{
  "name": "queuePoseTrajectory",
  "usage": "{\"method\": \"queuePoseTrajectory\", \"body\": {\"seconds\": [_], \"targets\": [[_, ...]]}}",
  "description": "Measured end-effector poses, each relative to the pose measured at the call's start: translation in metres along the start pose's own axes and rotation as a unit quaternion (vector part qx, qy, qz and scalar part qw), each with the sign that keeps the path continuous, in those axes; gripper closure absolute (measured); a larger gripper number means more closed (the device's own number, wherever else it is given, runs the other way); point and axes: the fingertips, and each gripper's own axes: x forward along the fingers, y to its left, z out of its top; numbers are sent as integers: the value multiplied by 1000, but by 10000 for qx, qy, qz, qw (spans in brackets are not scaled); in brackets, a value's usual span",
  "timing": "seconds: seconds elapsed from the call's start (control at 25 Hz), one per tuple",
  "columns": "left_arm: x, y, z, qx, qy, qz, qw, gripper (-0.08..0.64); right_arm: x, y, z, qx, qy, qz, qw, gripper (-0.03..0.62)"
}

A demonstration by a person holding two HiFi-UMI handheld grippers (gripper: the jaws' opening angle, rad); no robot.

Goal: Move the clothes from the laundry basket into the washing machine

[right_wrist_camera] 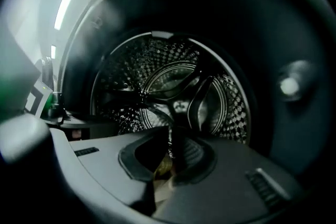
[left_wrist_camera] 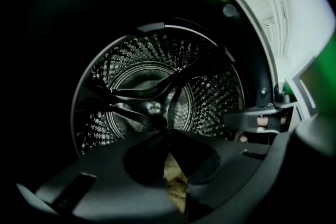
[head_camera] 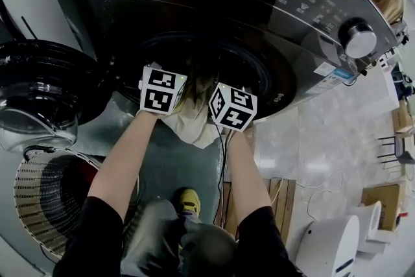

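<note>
Closest to the head camera are the person's knees and a yellow shoe (head_camera: 188, 201), with both forearms (head_camera: 123, 162) reaching out over them toward the washing machine (head_camera: 194, 16). Its door (head_camera: 39, 87) stands swung open to the left.

Both tongs are closed on one pale beige garment (head_camera: 191, 123). The left tongs (left_wrist_camera: 169, 139) have their jaws together with a strip of yellowish cloth pinched between them, and the right tongs (right_wrist_camera: 170, 140) show the same. From above, the garment hangs slack between the two marker cubes, just in front of the lower rim of the round opening, not yet inside.

So the step in hand looks like the carry-in: the load is lifted and brought to the mouth. The next move, as I judge it, calls for both tongs to go forward together past the dark door seal, high enough that the hanging cloth clears the rim (it droops well below the jaws), and only then to let go.

As for containers, the drum (left_wrist_camera: 157, 92) shows bare perforated metal and its paddles, with no clothes in the part that can be seen; its floor is hidden behind the tongs. A white ribbed laundry basket (head_camera: 32, 204) sits at lower left beneath the door; its inside is dark, and whether more clothes remain there I cannot tell.
</note>
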Motion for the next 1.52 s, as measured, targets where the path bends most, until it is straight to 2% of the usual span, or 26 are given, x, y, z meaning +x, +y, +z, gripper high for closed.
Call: {"method": "queuePoseTrajectory", "body": {"seconds": [0.08, 0.2, 0.8, 1.0, 1.24, 1.32, 1.52], "targets": [[-9, -3, -6, -30, 38, 11, 10000, 546, -10, -1, -3, -14, -2, -48, 10000, 586], [-21, -4, -8, -92, 20, 15, 10000, 548, -21, 3, -3, -7, -7, -38, 10000, 588], [-98, -18, 0, 69, -239, -97, 9996, 548, -100, 11, -3, 48, 18, 98, 9999, 588], [-113, -13, 2, -216, -333, -37, 9992, 548, -110, 20, -8, -113, 102, 214, 9997, 588], [-119, -27, 16, 64, -149, -131, 9998, 548, -112, 32, 7, -315, 231, 503, 9980, 589], [-121, -31, 19, 56, -20, -133, 9999, 548, -115, 35, 12, -400, 355, 552, 9970, 589], [-140, -33, 47, -33, 213, 12, 9998, 548, -132, 35, 44, -227, 525, 583, 9967, 589]]}}
